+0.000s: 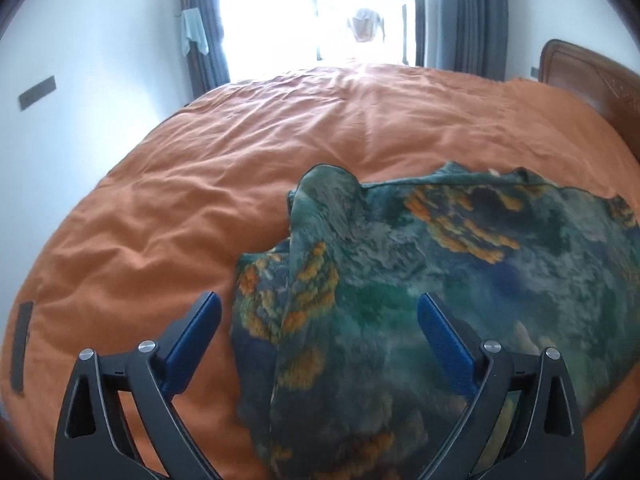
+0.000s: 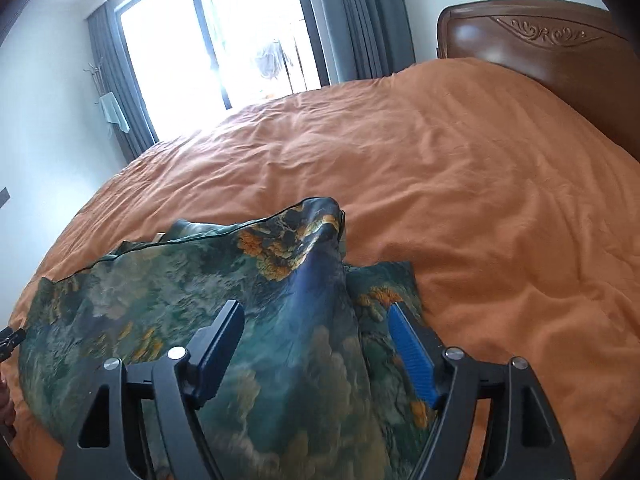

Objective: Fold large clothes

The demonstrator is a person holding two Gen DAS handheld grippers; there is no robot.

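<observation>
The left hand-held gripper hangs released above the bed, its blue pads spread wide apart with nothing pressed between them. Below and ahead of it lies the garment, a large silky piece printed in dark green, blue and orange. One pad sits over bare orange cover just beside the cloth's left edge; the other is over the cloth itself.

The right hand-held gripper is also released, its pads standing apart. A raised ridge of the garment runs up between them, but neither pad presses on it. The right pad hovers over the cloth's right edge.

The garment lies on the near part of the bed, spread sideways and loosely doubled over, with a corner peaked up at each end of its far hem. The rest of the orange cover is rumpled and bare.

At the bed's right end stands a carved wooden headboard. Beyond the bed is a bright window flanked by grey curtains. A pale cloth hangs from a rack on the left wall.
</observation>
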